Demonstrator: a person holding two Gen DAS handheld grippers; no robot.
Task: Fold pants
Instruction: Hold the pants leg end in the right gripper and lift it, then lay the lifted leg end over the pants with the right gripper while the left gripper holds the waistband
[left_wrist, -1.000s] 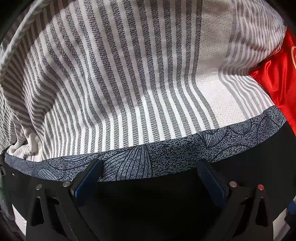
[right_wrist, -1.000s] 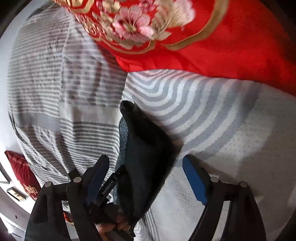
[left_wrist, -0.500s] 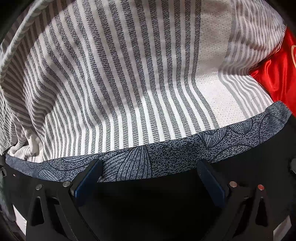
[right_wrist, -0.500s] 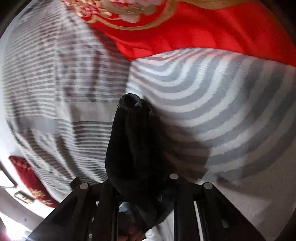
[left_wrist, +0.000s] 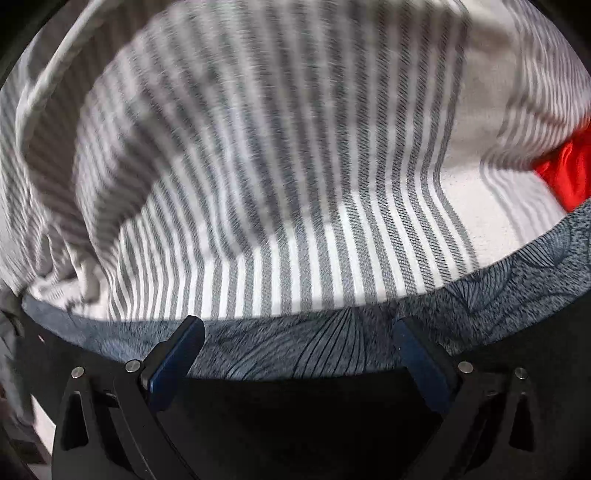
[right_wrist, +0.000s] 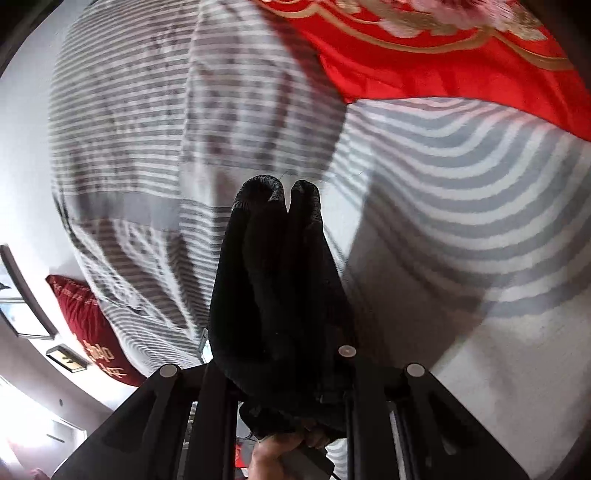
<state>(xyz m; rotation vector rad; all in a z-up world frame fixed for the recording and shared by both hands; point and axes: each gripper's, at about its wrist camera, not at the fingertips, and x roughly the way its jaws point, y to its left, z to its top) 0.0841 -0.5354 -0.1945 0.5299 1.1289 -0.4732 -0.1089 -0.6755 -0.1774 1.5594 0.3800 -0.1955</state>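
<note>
The pants are dark with a blue-grey leaf-patterned band (left_wrist: 295, 350). In the left wrist view the band runs across the frame between my open left gripper (left_wrist: 295, 354), whose blue pads (left_wrist: 177, 354) stand wide apart on either side of the cloth. In the right wrist view my right gripper (right_wrist: 280, 354) is shut on a bunched fold of the dark pants (right_wrist: 277, 280), which stands up between the fingers and hides the pads. The bunch is lifted off the striped sheet.
A grey-and-white striped sheet (left_wrist: 295, 166) covers the bed (right_wrist: 461, 203). A red embroidered quilt (right_wrist: 443, 55) lies at the far side; its edge shows at the right in the left wrist view (left_wrist: 565, 177). A red pillow (right_wrist: 88, 332) is at the left.
My right gripper closed on the pants fold and raised it. The left view shifted slightly and blurred; the left jaws stayed open.
</note>
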